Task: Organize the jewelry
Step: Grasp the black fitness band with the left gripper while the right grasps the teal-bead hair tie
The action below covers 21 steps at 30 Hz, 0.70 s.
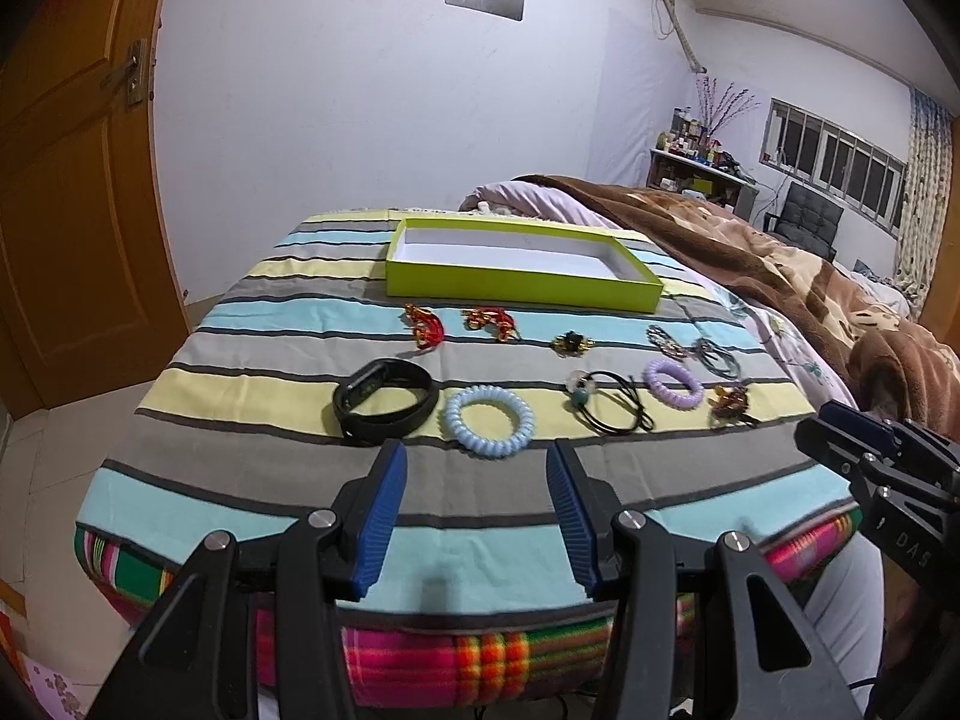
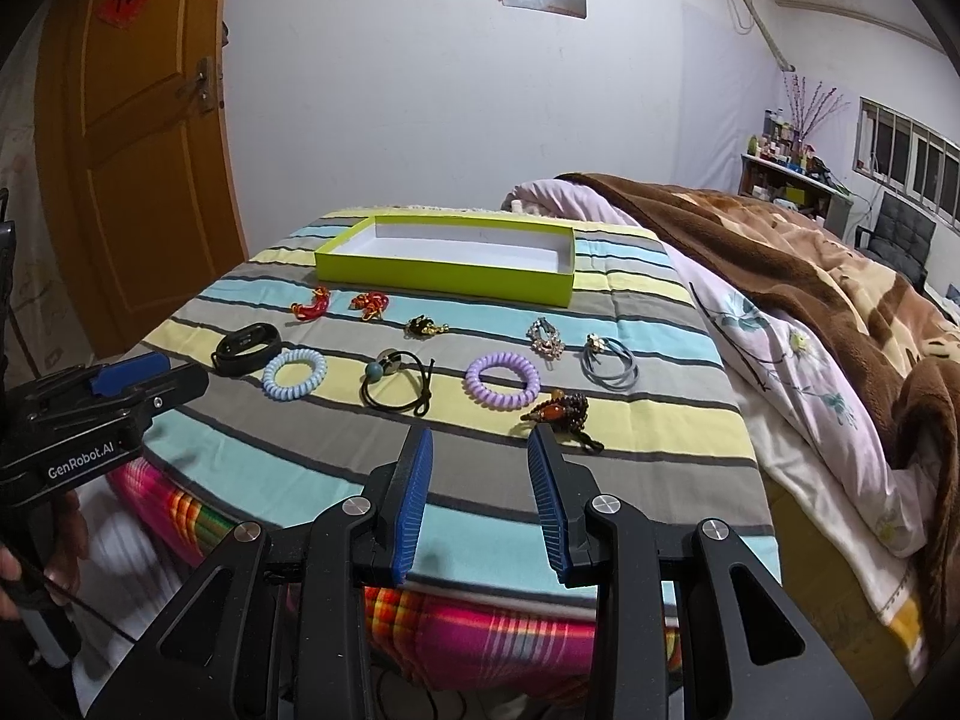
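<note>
Jewelry lies spread in two loose rows on the striped bedcover (image 1: 240,456), each piece apart from its neighbours, I'd guess so that I can take them singly. Behind the rows sits the green box (image 1: 516,288), shallow, open-topped and bare inside, its long side facing me; I judge it is where everything should end up, and nothing is in it yet.

Nearest my left gripper (image 1: 477,510) are the black wristband (image 1: 384,399) and, just beside it, the pale blue coil band (image 1: 489,420). My left fingers (image 1: 378,516) are spread wide with nothing between them, hovering over the bed's near edge, lined up roughly on that blue coil.

My right gripper (image 2: 480,498) hangs over the same edge, fingers likewise parted and empty, the brown bead bracelet (image 2: 561,411) just past their tips. Beyond it lie the purple coil band (image 2: 503,380), the black elastic with its beads (image 2: 399,387), the grey hair ties (image 2: 612,363), the sparkly clip (image 2: 545,337), a dark brooch (image 2: 425,326) and two red knotted charms (image 2: 312,305).
</note>
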### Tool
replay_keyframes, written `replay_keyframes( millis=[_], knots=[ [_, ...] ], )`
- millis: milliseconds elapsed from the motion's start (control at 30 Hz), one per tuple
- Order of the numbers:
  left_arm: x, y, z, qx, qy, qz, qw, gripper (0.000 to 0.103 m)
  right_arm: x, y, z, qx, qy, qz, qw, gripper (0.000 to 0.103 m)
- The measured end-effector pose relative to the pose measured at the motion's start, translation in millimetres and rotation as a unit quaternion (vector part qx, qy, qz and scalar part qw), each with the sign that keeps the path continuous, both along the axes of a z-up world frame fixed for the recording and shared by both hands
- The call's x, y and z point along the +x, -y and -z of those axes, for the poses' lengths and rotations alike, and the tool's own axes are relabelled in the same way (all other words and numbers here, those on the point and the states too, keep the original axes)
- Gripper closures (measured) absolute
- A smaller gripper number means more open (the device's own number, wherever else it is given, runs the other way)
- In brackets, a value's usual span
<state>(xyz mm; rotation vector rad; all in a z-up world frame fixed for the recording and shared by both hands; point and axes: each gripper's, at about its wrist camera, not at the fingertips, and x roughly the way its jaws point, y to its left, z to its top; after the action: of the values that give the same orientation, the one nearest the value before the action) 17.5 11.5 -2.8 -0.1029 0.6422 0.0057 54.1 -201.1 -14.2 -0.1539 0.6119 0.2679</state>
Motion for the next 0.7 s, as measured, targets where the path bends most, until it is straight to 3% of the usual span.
replay_keyframes(
  millis=[467,700],
  knots=[
    [58,-52,18,0.023,-0.024,-0.074,0.9967,0.053,63,-13,11,-0.003,-0.025,-0.006,1.0,0.069],
    [73,-61,29,0.03,-0.04,-0.084,0.9952,0.053,90,-28,24,0.002,-0.05,-0.025,0.998,0.069]
  ],
)
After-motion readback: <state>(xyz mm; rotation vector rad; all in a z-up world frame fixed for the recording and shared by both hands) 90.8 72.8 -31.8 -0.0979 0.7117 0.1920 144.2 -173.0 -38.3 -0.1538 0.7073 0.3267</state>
